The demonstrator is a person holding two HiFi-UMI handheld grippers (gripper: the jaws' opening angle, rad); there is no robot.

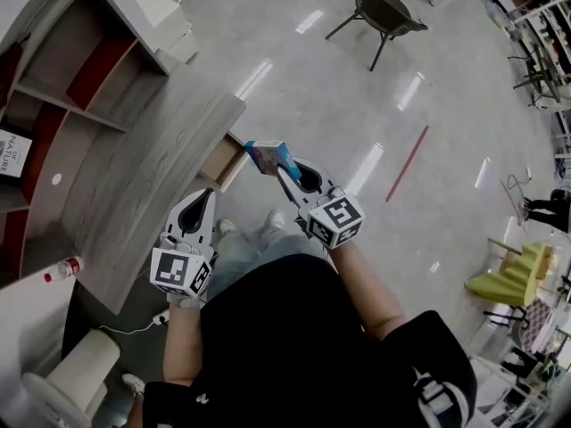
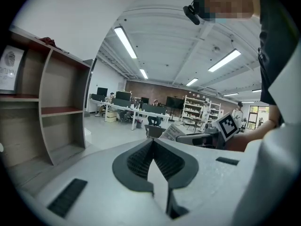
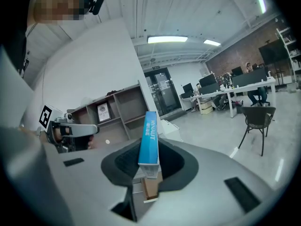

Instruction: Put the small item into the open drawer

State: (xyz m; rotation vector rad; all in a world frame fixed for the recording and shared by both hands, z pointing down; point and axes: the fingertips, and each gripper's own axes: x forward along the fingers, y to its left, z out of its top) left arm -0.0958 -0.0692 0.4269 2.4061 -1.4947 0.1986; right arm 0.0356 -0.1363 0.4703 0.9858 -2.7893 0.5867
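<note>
My right gripper is shut on a small blue box, held just to the right of the open wooden drawer that sticks out from under the grey wooden desk. In the right gripper view the blue box stands on edge between the pads, with the brown drawer showing below through the jaw gap. My left gripper hovers at the desk's edge, shut, with nothing in it. In the left gripper view its pads meet, and the box shows beyond them.
A shelf unit stands at the desk's far left. A red-capped bottle lies on the desk's near end, with a white bin below it. A dark chair and a yellow-green chair stand on the glossy floor.
</note>
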